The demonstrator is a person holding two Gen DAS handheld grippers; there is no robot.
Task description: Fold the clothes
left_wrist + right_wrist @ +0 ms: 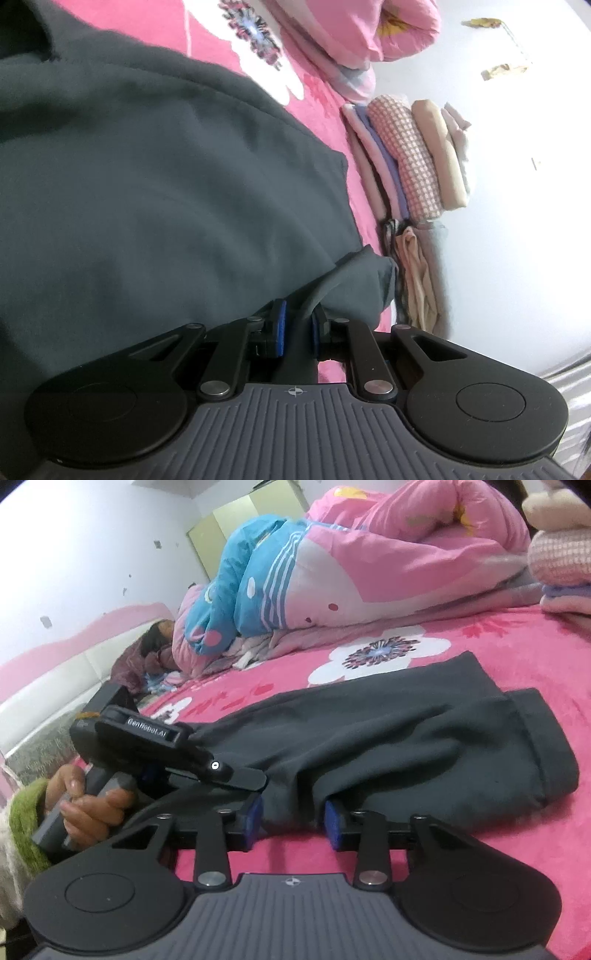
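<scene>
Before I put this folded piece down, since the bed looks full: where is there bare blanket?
The widest free patch is the pink blanket right of the right gripper, below the dark garment. A narrower strip lies between the garment and the rolled quilt. The stack of folded clothes crowds its edge, and the left gripper fills the other side.

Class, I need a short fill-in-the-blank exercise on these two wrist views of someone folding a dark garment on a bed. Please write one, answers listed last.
1. The dark grey garment lies on a ____ floral blanket.
2. The right gripper has a fold of ____ between its blue pads.
3. The left gripper is ____ on the garment's edge.
4. The folded stack includes a pink ____ piece.

Answers: pink; garment; shut; checked
</scene>
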